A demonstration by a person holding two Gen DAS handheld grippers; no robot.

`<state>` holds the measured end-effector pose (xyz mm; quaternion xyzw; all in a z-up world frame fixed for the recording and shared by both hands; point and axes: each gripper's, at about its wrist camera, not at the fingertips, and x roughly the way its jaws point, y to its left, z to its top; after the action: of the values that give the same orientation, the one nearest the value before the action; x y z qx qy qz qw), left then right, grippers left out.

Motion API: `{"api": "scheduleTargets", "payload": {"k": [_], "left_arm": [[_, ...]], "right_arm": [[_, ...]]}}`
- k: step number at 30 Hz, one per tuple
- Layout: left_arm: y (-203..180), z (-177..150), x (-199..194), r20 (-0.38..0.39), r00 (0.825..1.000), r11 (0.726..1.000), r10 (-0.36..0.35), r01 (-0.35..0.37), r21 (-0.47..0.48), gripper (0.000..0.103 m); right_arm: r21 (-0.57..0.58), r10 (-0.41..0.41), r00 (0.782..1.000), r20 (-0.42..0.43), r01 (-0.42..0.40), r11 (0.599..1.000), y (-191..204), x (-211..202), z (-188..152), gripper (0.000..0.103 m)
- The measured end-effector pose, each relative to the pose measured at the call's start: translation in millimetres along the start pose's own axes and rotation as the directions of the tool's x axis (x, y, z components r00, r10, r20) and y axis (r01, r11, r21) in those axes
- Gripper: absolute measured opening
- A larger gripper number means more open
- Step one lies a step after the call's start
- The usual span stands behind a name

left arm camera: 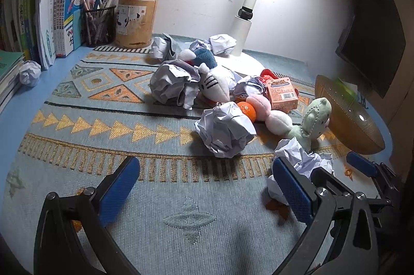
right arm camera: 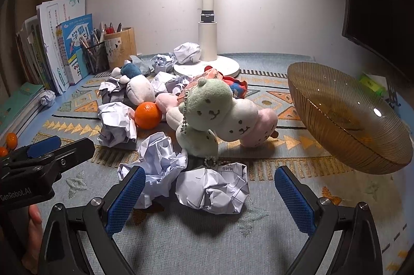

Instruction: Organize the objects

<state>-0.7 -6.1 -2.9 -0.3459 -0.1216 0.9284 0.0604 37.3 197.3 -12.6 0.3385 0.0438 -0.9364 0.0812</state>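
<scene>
Right gripper (right arm camera: 209,194) jaws wide at bottom centre over crumpled paper (right arm camera: 213,191), green plush (right arm camera: 207,104) mid-frame, orange (right arm camera: 148,115) centre-left, amber bowl (right arm camera: 344,119) right, lamp base (right arm camera: 207,65) upper centre.

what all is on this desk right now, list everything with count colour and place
paper balls: several, white, scattered on the mat
orange: one, orange, mid-pile
plush toys: several; green, pink, white, in the pile
small box: one, orange, behind the plush toys
bowl: one, amber, tilted at right
lamp: one, white, at the back
pen holders: two, black mesh and tan, back left
books: a row, mixed colours, far left
mat: one, blue-grey with orange pattern
left tongs: blue pads, open
right tongs: blue pads, open
</scene>
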Motion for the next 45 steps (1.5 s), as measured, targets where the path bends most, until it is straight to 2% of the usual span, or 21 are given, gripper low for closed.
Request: {"api": "scheduleTargets", "payload": {"k": [9,14,19,24,38,40,42,45], "left_arm": [[2,-1,1,0.006,1.000,1.000,-0.007,0.007,-0.014,0.102],[3,-1,1,0.015,1.000,1.000,-0.013,0.013,-0.019,0.102],[3,-1,1,-0.004,1.000,0.999,-0.022,0.022,-0.027,0.102],[2,0,2,-0.006,1.000,1.000,-0.012,0.012,-0.017,0.102],[1,0,2,-0.001,1.000,1.000,-0.012,0.012,-0.015,0.102],[1,0,3,-0.008,1.000,1.000,-0.010,0.010,-0.013,0.102],[0,0,3,-0.016,1.000,1.000,-0.010,0.010,-0.004,0.102],[-5,-1,1,-0.021,1.000,1.000,-0.016,0.016,0.025,0.102]], "right_arm": [[0.043,0.030,0.999,-0.019,-0.029,0.999,-8,4,0,0.100],[0.028,0.031,0.999,-0.018,-0.030,0.999,-4,4,0,0.100],[0.058,0.042,0.999,-0.025,-0.041,0.997,-10,6,0,0.100],[0.028,0.032,0.999,-0.019,-0.032,0.999,-5,4,0,0.100],[0.036,0.037,0.999,-0.024,-0.036,0.999,-7,6,0,0.100],[0.046,0.022,1.000,-0.010,-0.021,0.999,-8,3,0,0.100],[0.071,-0.021,0.999,0.043,0.018,0.997,-12,-6,-1,0.100],[0.085,-0.030,0.996,0.078,0.023,0.996,-15,-15,-1,0.100]]}}
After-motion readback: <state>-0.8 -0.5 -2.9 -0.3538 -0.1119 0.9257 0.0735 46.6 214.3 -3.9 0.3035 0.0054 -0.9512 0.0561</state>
